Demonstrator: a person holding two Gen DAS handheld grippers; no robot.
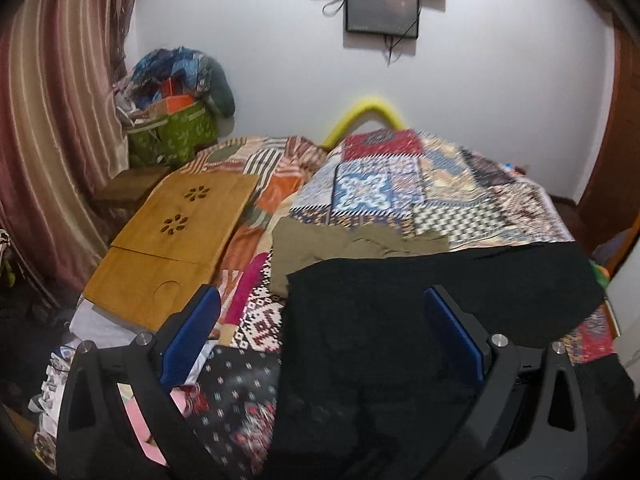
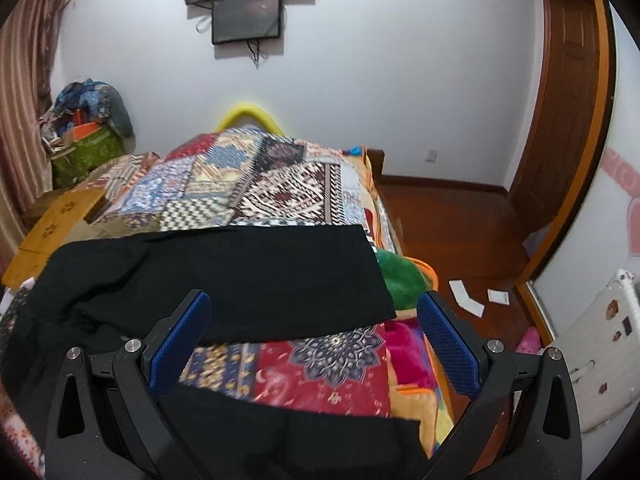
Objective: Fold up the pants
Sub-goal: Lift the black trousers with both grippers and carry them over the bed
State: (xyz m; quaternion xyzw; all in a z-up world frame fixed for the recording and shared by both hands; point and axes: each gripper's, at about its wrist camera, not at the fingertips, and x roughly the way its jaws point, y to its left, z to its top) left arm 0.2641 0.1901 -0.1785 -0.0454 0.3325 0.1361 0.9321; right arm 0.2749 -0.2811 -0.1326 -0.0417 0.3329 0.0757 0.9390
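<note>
Pants (image 1: 400, 320): black, lay spread across my patchwork bedspread (image 1: 400, 184), one leg stretched toward the bed's right edge, the other running back under my grippers.
Left gripper (image 1: 320, 332): my jaws stood wide apart, holding nothing, over the fabric's left part.
Right gripper (image 2: 314, 332): likewise open and empty, above the gap between the legs.
Step, as I judged: pinch both leg ends squarely, lift evenly, lay leg on leg.
Look: matte, soft, slightly rumpled; olive garment (image 1: 340, 244) touching behind.
</note>
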